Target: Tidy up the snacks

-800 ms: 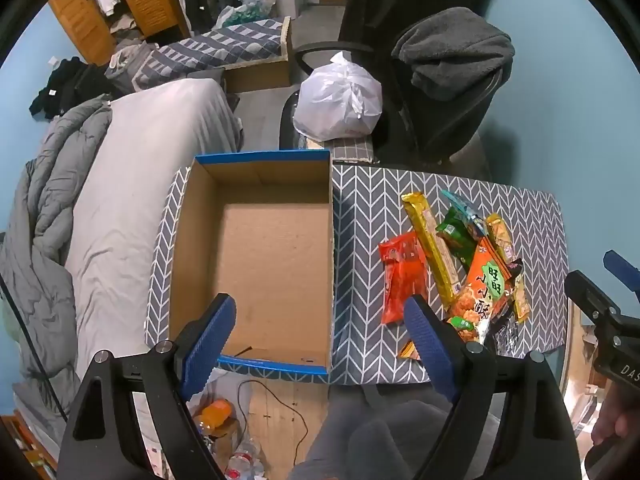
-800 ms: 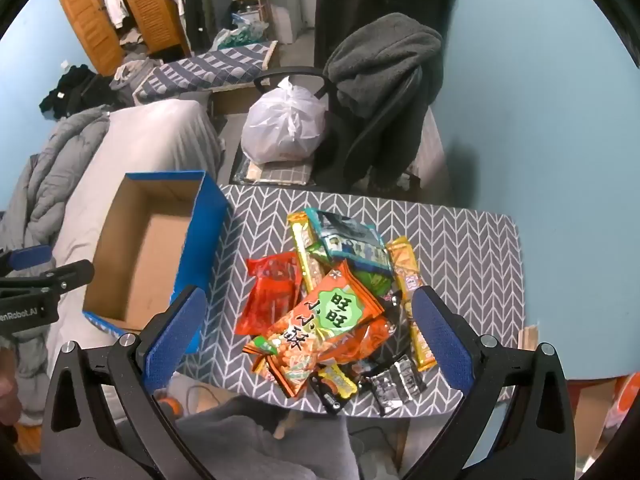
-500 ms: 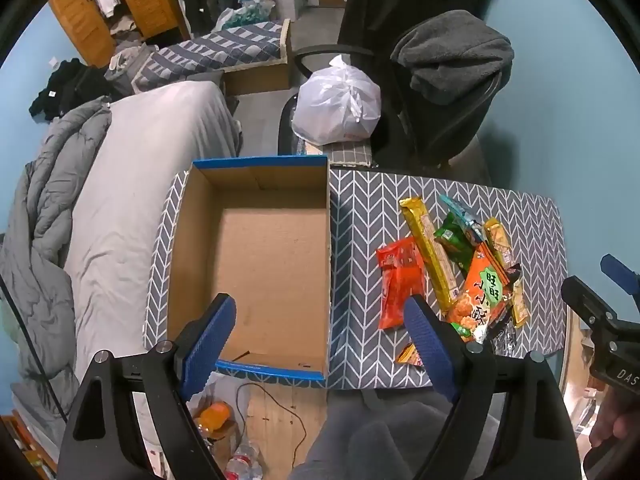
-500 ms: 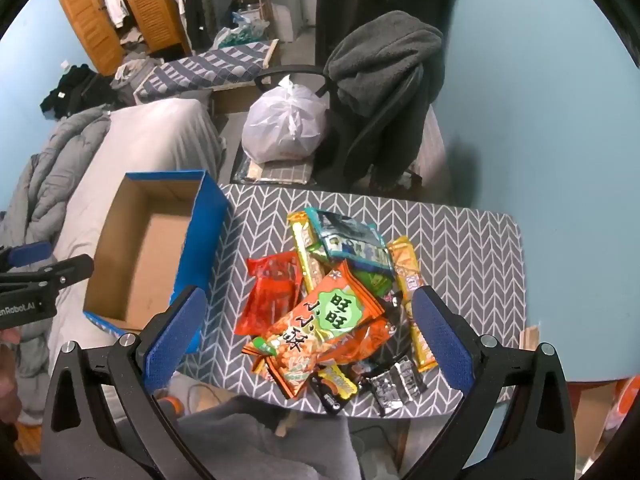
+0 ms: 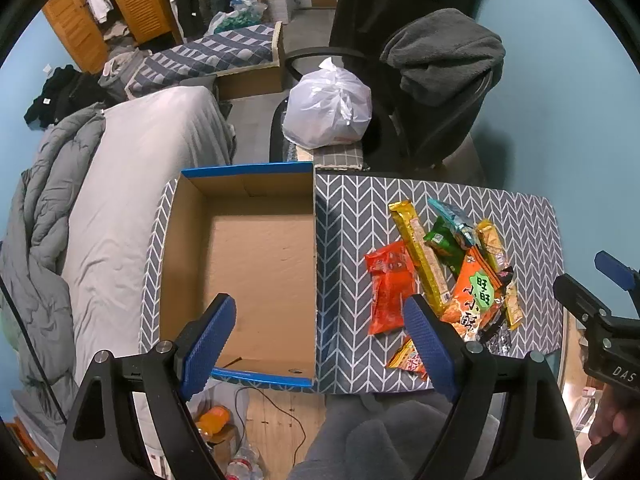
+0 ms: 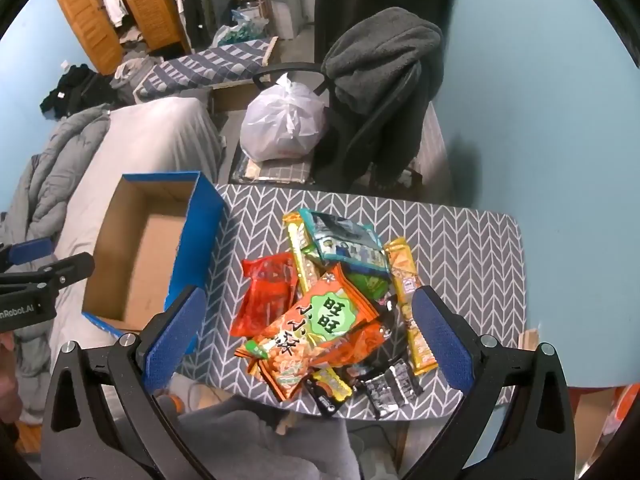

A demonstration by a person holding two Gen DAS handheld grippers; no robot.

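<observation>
Both tongs wide apart, nothing in either; snacks piled on table, box bare.

Your L gripper (image 5: pixel 318 334) hangs over the box's (image 5: pixel 256 264) near right corner w/ pads spread; your R gripper (image 6: pixel 306 336) sits above the snack pile, pads either side of the orange bag (image 6: pixel 316 328), not touching it. Box stands on the table's (image 6: pixel 460 240) left end. Pile lies to its right, apart from it: red pack (image 6: pixel 268 292) nearest the box, long yellow bar (image 6: pixel 300 252) beside it, teal bag (image 6: pixel 348 244) on top at the back, green bag (image 6: pixel 368 282) under that, 2nd yellow bar (image 6: pixel 410 304) on the right, small dark packs (image 6: pixel 390 388) at the near edge.
</observation>
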